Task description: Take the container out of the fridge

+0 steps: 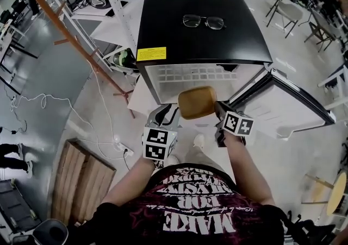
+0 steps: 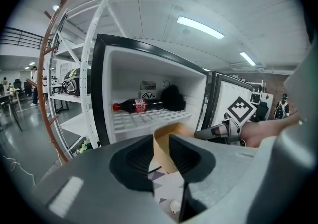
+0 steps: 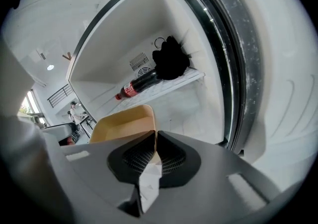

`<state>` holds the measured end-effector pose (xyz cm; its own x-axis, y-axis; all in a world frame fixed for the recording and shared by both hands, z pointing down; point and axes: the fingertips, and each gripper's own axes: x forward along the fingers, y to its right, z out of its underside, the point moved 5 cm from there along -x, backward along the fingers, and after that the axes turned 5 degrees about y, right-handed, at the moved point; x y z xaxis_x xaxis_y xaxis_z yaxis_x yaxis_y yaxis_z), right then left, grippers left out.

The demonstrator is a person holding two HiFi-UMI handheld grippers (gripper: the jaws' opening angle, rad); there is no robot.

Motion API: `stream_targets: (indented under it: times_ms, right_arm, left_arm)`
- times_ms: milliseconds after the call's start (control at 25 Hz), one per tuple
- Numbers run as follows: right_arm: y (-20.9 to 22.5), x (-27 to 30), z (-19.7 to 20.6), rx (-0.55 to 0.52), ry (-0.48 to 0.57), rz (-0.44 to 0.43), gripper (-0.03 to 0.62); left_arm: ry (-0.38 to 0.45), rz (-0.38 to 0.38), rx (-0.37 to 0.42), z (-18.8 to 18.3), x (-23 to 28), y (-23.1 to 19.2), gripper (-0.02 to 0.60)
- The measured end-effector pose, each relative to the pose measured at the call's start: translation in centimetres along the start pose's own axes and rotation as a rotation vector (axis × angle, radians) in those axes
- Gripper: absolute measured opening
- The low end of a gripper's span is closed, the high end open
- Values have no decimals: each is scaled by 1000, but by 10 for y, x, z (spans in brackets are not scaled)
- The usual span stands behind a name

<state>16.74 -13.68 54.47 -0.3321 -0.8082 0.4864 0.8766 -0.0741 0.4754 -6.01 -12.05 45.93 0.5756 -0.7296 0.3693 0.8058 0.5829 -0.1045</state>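
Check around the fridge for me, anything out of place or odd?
A pair of glasses lies on top of the fridge, an unusual spot. Inside, a cola bottle lies on its side on the wire shelf beside a black bundle. The container looks intact.

Bright, even indoor light from ceiling strip lights (image 2: 200, 27), soft shadows, faint sheen on black fridge (image 1: 163, 26), strong fisheye bending, dark vignetted corners.

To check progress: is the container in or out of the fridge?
Out: the left gripper and right gripper hold the container before the open fridge.
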Motion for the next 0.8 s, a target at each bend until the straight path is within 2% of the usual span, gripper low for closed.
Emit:
stream_targets:
  times_ms: [400,800]
  right_arm:
    - [-24,-25,-21,-13,83,-23,46]
    - [-46,-46,-37,-57,153,-62,48]
  left_arm:
    - [10,51,-4,-2,-5,13,128]
    - [15,56,-10,-7,-9,15,129]
